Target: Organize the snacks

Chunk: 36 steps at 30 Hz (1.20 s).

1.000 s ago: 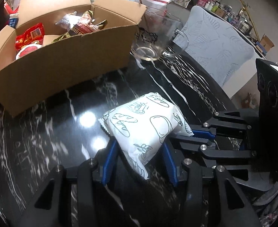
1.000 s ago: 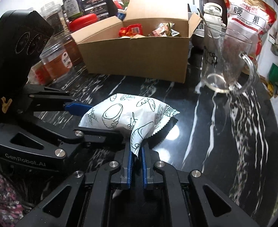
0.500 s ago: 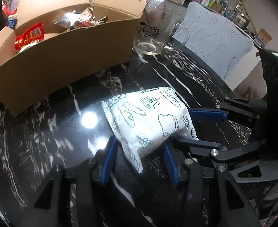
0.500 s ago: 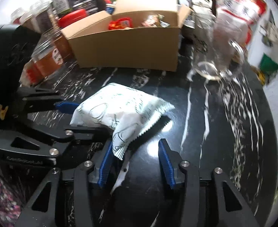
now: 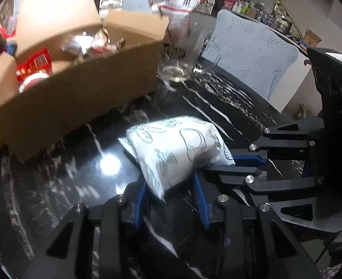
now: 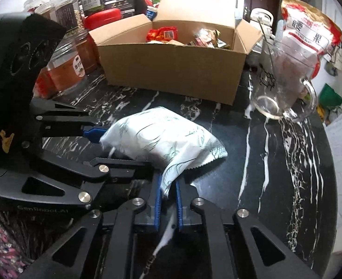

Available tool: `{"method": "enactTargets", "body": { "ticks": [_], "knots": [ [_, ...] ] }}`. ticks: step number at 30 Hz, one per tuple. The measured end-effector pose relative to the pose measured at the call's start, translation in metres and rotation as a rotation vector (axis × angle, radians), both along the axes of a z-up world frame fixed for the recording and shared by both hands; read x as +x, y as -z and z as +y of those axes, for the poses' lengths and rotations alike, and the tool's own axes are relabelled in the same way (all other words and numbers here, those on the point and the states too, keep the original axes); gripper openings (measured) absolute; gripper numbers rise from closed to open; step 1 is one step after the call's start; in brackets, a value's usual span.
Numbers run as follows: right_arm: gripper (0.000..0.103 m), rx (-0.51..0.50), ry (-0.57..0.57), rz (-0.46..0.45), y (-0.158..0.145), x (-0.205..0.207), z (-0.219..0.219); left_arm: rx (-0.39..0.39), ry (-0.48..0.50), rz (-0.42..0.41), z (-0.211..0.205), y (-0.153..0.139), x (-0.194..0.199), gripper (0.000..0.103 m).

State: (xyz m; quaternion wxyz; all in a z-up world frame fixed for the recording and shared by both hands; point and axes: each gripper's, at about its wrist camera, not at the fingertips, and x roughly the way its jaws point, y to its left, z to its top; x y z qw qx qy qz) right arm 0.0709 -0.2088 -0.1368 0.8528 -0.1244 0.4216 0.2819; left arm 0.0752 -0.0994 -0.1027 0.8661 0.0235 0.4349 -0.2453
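Blurring smears the left wrist view, so the wrappers inside the cardboard box (image 5: pixel 77 88) read only as red and silvery shapes, and the print on the white snack packet (image 5: pixel 175 153) is hard to make out. The box's far side is cut off by its raised flap, and the bottom of the packet is hidden where it meets the black marble table (image 5: pixel 54 181). The left gripper (image 5: pixel 171 200) stands spread, its blue fingers on either side of the packet's near corner with a gap showing at each side; whether they touch it I cannot tell. The right gripper (image 6: pixel 168 195) is pressed nearly together, pinching the packet's lower edge between its blue pads. The packet (image 6: pixel 161 139) sits in front of the box (image 6: pixel 171 69), apart from it, and to the left of a glass mug (image 6: pixel 280 93). Only the right wrist view shows the row of jars (image 6: pixel 63 69) and a red lid beside the box, plus the left gripper's body reaching in from the left. Only the left wrist view shows a pale blue chair back (image 5: pixel 250 60) beyond the table and the right gripper coming in from the right. A red and white bag (image 6: pixel 308 37) stands behind the mug.
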Motion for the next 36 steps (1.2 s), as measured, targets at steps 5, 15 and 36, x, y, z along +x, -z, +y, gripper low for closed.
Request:
{"method": "enactTargets", "body": {
  "ticks": [5,15,36],
  "knots": [
    [0.008,-0.002,0.006,-0.006,-0.003,-0.001,0.005,-0.030,-0.015,0.036,0.011,0.002,0.003,0.037],
    [0.008,0.049,0.064,0.020,-0.001,-0.007,0.001,-0.085,-0.059,0.090,0.027,0.013,-0.003,0.037],
    [0.062,0.099,0.106,0.047,-0.009,-0.009,-0.009,-0.006,-0.179,0.029,0.061,-0.009,-0.002,0.091]
  ]
}}
